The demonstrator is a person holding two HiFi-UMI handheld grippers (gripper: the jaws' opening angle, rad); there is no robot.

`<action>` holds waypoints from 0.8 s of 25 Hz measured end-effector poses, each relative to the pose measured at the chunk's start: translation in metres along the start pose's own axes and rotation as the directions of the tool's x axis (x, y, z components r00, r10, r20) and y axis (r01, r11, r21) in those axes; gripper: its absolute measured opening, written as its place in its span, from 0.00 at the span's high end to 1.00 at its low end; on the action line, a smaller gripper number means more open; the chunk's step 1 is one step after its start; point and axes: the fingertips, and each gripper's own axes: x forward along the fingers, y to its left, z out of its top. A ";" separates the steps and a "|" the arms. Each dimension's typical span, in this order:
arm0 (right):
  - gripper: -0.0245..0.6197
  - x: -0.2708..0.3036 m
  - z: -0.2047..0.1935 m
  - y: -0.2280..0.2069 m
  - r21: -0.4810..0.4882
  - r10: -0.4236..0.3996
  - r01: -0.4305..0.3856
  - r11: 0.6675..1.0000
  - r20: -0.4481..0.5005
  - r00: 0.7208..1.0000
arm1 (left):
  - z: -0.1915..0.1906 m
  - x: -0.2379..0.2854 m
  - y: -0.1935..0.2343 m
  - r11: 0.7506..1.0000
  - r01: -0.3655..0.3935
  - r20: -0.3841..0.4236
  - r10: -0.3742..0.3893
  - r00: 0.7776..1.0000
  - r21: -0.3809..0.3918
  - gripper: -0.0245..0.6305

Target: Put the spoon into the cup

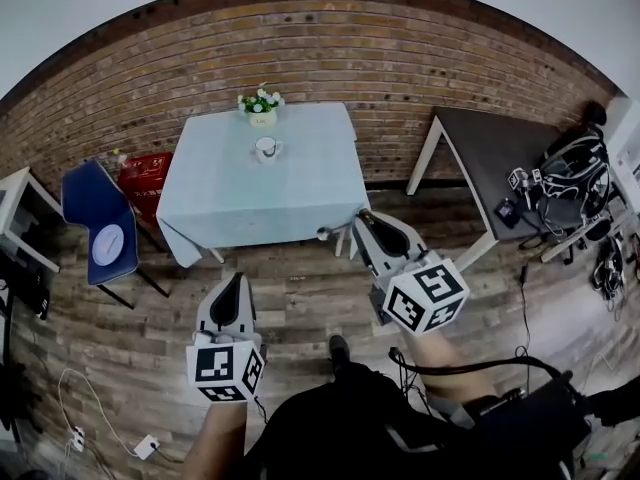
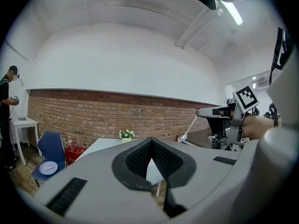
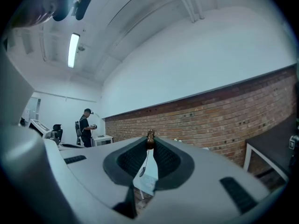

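A white cup stands on the table with the pale blue cloth, in front of a small flower pot. My right gripper is off the table's near right corner, over the wooden floor, and shut on a spoon. In the right gripper view the spoon hangs down from the pinched jaw tips of my right gripper. My left gripper is lower left over the floor. Its jaws meet at the tips of my left gripper with nothing in them. The cup is hidden in both gripper views.
A blue chair and a red container stand left of the table. A dark table with gear is at the right, a white table at the far left. Cables lie on the floor. A person stands far off.
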 end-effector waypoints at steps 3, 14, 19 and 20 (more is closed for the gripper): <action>0.88 0.017 -0.004 -0.024 0.012 0.003 -0.003 1.000 -0.002 1.000 | -0.001 0.032 -0.003 1.000 0.005 -0.010 -0.005 1.000 0.004 0.95; 0.88 0.067 0.001 -0.095 0.055 0.042 -0.041 0.998 -0.022 0.999 | 0.003 0.124 -0.005 0.998 -0.050 -0.051 0.051 0.997 0.028 0.95; 0.88 0.085 -0.005 -0.121 0.072 0.093 -0.091 0.993 -0.018 0.996 | -0.001 0.156 -0.015 0.997 -0.066 -0.077 0.069 0.995 0.046 0.95; 0.88 0.088 -0.005 -0.126 0.077 0.098 -0.097 0.992 -0.014 0.995 | -0.001 0.162 -0.016 0.996 -0.071 -0.080 0.075 0.994 0.048 0.95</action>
